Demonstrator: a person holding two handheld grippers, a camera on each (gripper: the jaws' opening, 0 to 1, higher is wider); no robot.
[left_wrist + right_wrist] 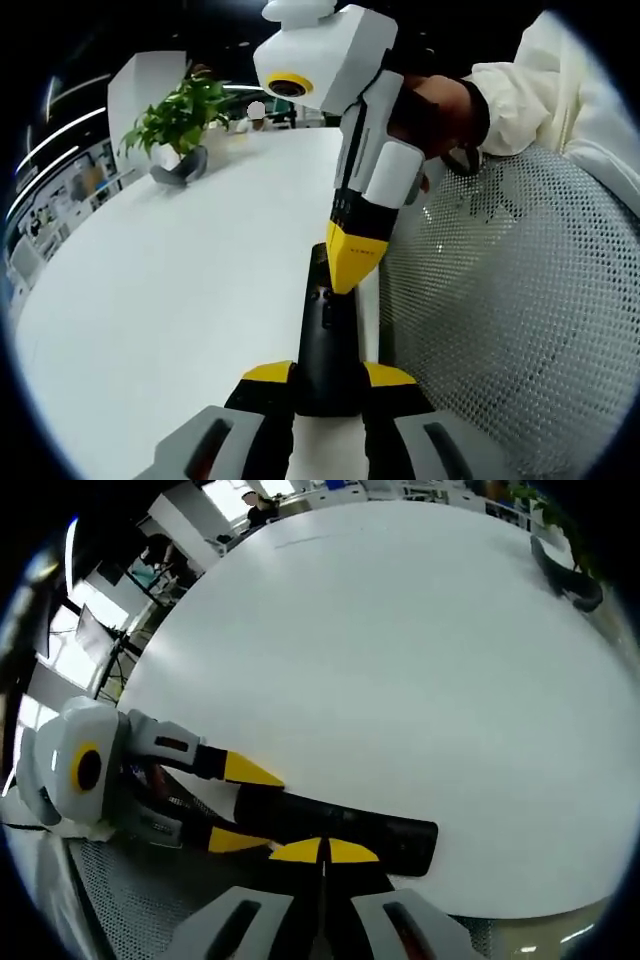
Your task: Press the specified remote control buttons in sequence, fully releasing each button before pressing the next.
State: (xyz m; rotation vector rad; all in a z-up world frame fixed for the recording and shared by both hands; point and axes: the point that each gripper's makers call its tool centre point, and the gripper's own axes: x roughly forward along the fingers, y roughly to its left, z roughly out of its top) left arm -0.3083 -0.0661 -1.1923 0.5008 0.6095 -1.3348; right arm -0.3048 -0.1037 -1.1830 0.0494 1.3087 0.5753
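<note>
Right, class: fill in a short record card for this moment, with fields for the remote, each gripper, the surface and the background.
remote: black remote control, lying at the white table's edge
left gripper: jaws clamped on the remote's near end
right gripper: jaws shut, yellow tips on the remote's top face
beside table: white mesh chair back
background: potted plant at the table's far side

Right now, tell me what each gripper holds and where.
The left gripper clamps the black slim remote control by its near end. The right gripper, shut, holds nothing; its tips press the remote's top.
</note>
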